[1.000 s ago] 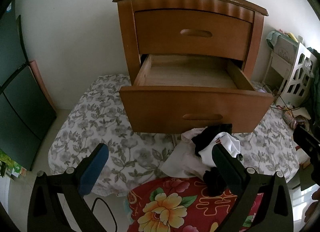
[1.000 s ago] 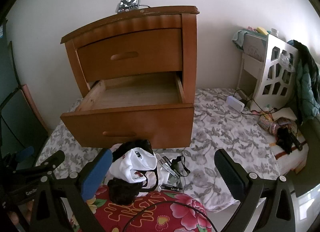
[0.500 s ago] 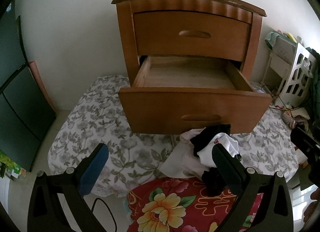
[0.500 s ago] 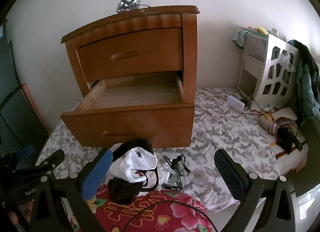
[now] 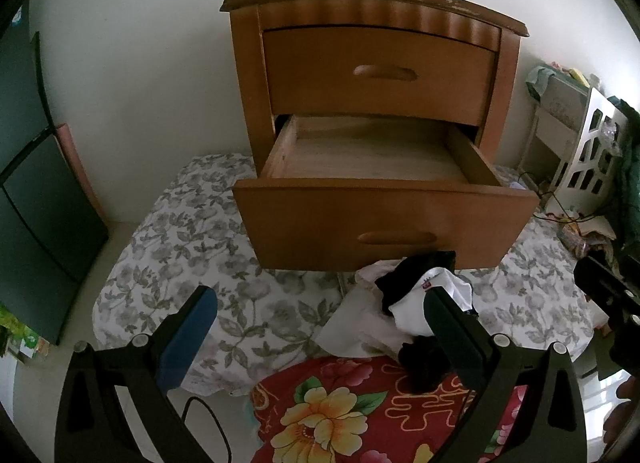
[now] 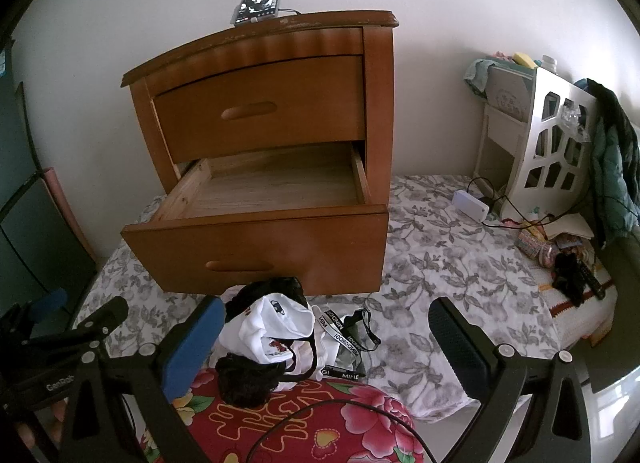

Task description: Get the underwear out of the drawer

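Nightstand: sitting on a floral bedsheet; upper drawer closed.
Lower drawer: standing pulled fully out; the visible wooden floor is showing bare, though the strip behind its front panel is hidden.
Underwear pile: lying outside, on the sheet just in front of the drawer, black and white pieces overlapping a red floral quilt.
Left gripper: hovering spread wide, holding nothing.
Right gripper: likewise gaping wide and gripping nothing, near the pile.
Assessment: removal is looking complete.
Advice: be tilting one camera over the front panel to confirm nothing is remaining; avoid snagging the pile.
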Available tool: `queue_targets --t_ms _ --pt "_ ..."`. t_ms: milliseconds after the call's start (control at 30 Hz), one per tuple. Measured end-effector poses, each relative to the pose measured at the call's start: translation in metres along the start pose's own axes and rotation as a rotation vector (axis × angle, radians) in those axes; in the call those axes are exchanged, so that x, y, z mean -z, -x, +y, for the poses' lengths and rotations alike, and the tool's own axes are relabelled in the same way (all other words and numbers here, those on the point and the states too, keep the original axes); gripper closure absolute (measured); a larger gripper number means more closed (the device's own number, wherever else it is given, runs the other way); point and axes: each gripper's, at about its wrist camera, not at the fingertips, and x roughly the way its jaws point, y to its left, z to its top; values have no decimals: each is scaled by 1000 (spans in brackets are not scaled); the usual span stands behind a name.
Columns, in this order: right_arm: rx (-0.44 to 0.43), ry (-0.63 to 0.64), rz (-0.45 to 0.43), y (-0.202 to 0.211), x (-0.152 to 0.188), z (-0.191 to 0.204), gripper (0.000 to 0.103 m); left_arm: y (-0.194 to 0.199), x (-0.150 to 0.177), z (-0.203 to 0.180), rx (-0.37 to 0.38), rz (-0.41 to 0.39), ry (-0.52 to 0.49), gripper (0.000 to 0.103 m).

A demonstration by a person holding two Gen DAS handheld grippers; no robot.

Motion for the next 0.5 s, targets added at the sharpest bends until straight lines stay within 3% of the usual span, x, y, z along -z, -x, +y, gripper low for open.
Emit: queue_targets --t_ms 500 --pt "-1 1 0 0 0 -1 0 1 -1 1 -9 -6 1 0"
